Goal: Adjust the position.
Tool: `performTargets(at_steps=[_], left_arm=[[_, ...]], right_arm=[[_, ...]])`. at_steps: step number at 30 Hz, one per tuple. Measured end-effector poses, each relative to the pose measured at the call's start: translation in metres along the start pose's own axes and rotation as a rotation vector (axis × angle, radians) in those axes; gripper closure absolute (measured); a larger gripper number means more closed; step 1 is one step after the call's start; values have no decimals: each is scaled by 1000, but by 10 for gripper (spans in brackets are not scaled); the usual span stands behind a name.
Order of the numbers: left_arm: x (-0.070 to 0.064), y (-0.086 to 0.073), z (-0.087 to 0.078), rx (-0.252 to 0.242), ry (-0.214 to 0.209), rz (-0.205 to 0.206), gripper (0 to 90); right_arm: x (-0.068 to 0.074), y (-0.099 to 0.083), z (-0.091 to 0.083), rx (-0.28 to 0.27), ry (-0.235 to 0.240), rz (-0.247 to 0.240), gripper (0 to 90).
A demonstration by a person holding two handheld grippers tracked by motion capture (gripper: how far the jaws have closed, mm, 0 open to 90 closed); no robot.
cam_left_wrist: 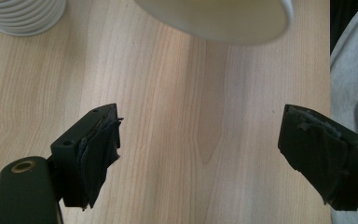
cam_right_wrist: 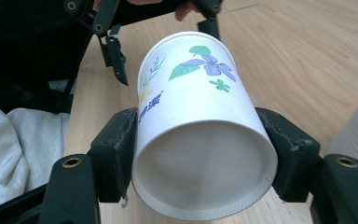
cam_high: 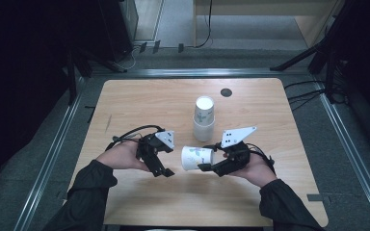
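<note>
Closest in, right gripper view: paper cup [cam_right_wrist: 200, 135] lying on its side, open mouth toward the camera, plain white inside, rolled rim around the edge. White outside too, with a purple flower, green leaves and a bit of blue lettering printed on it. Clamped at the rim end between the two black pads [cam_right_wrist: 119, 149] of the right gripper [cam_right_wrist: 200, 154], one pad pressed on each side, so clenched on the cup. Base end pointing away toward the other gripper.

From the high view, same cup [cam_high: 196, 157] held sideways just over the near middle of the wooden table [cam_high: 139, 101], base pointing left. Right gripper [cam_high: 211, 165] cradled in the right hand [cam_high: 253, 168], palm turned in, dark sleeve coming up from the bottom edge, grey three-cornered plate tilted up on top. Left gripper [cam_high: 166, 171] just beside the cup's base, not touching as far as can be told, held in the left hand [cam_high: 120, 155], cable looping back over the wrist.

Left gripper view: jaws spread wide, released, nothing between them except bare wood, the cup's base [cam_left_wrist: 214, 18] hanging just past them at the top edge.

Farther back, a stack of cups [cam_high: 204, 118] standing upside down near the table's middle, ribbed white ones below, a flowered one on top. Beyond that, a small dark round disc [cam_high: 226, 92] near the far edge.
</note>
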State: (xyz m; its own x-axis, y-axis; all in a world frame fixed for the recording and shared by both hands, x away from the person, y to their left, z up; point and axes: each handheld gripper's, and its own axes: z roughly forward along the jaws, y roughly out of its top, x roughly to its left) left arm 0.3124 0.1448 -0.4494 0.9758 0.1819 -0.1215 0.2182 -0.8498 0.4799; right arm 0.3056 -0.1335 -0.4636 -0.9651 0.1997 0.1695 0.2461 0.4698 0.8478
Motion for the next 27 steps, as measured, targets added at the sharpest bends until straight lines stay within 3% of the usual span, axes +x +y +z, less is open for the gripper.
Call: performTargets(at_steps=[9,14,18,23,27], left_arm=[[2,-20,-3,-118,-27,-78,131],[1,-21,2,-165,14,-136,134],[-4,-18,7,-181,3,-126,134],[-5,-12,8,-260,-7,-145,134],[-3,-8,10,-327,-37,-142,134]], right_arm=[[-3,-1,-12,-45,-5,12,342],[-4,2,-12,-83,5,21,342],[-5,3,-11,-95,14,26,342],[-4,3,-11,-113,35,30,342],[-4,4,-10,-119,49,31,342]])
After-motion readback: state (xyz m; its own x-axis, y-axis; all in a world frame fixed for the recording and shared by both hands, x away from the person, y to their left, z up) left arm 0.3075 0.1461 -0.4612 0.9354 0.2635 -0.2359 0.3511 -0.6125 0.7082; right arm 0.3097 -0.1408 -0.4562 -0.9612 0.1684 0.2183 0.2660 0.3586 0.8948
